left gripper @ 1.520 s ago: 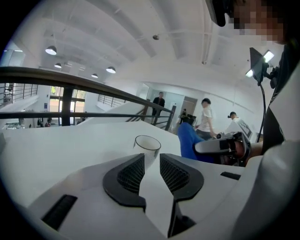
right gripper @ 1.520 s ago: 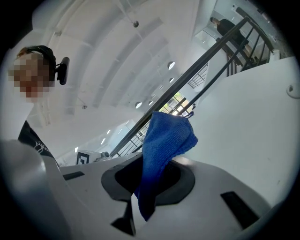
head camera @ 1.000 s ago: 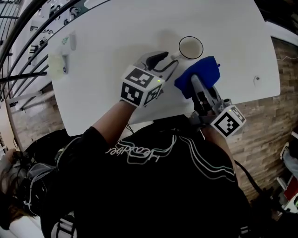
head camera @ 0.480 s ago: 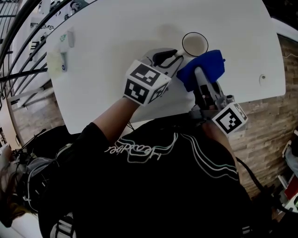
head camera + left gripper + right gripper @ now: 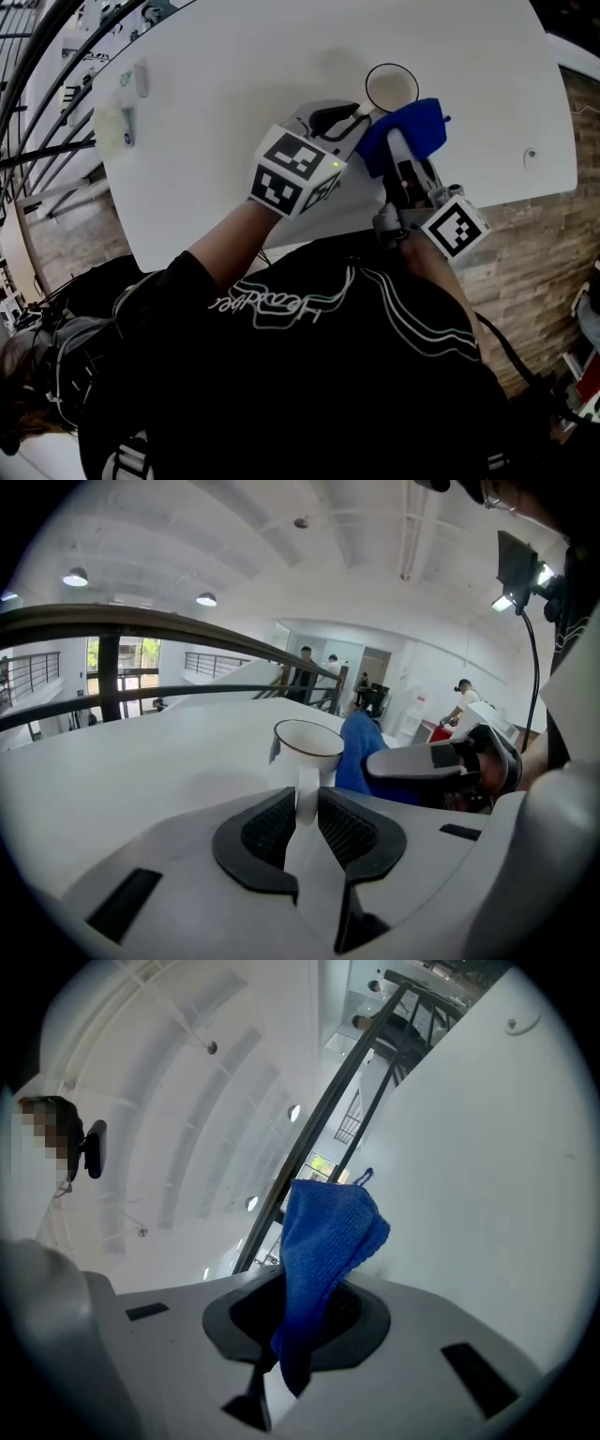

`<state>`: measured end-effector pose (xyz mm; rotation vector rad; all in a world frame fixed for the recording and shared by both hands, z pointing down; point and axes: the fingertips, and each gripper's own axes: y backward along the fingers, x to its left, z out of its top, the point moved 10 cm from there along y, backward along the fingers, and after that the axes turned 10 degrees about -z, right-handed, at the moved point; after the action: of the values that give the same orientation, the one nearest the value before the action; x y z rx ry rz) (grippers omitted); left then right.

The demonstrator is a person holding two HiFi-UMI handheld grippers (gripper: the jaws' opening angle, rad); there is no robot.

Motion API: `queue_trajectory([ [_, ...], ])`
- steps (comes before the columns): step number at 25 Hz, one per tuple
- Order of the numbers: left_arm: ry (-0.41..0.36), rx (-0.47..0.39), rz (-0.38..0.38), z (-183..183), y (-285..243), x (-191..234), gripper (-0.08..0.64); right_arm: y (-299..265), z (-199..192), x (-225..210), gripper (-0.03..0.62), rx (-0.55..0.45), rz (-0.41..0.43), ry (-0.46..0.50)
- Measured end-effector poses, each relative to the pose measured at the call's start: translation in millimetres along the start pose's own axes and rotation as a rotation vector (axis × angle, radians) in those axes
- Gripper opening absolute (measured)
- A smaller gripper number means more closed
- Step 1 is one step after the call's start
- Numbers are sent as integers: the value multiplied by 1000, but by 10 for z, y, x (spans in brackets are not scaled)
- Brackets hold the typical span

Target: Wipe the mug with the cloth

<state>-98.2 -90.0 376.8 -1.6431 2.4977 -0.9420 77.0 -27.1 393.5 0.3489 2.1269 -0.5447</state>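
**Left gripper** [image 5: 345, 117]: its jaws have just been closing. They now stand on either side of the handle [image 5: 307, 797] of the mug [image 5: 391, 89], with the ridged pads pressed against it. The grip is on the handle and not the body. This appears intended to pin the mug in place while leaving wall and rim free for wiping.

**Mug:** it stands upright on the white table [image 5: 234, 75], mouth up, and the interior looks empty. The handle points back toward the person, which suits the left gripper's line of approach.

**Right gripper** [image 5: 305, 1321]: it is clamped on the blue cloth [image 5: 412, 131]. The cloth is pinched by one part, and a loose fold stands out beyond the jaw tips. This probably lets soft cloth meet the mug ahead of the hard jaws.

**Relation:** in the head view the cloth sits just beside the mug, on its right side, near the rim. Contact with the wall cannot be confirmed because the cloth itself hides that spot.

**Assessment:** the holding hand is set and the wiping hand is in position, so wiping appears about to start.

**Risk:** the handle gives a narrow hold, so sideways pressure from the cloth could twist the mug between the pads.
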Motion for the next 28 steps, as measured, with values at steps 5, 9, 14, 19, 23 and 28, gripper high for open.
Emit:
queue_trajectory([
  [5, -8, -4, 9, -12, 20, 14, 81, -76, -35, -15, 51, 36, -49, 13],
  [9, -11, 0, 17, -36, 26, 8, 81, -103, -50, -94, 51, 121, -175, 53],
  [14, -17, 6, 27, -22, 8, -15, 80, -208, 60, -125, 51, 300, -258, 124],
  [19, -21, 16, 35, -3, 2, -60, 80, -231, 186, -141, 51, 406, -258, 137],
  [23, -40, 19, 44, -10, 12, -57, 78, -156, 222, -100, 51, 432, -211, 166],
  [28, -82, 29, 51, -19, -2, -98, 78, 76, 392, -13, 51, 422, -186, 312],
])
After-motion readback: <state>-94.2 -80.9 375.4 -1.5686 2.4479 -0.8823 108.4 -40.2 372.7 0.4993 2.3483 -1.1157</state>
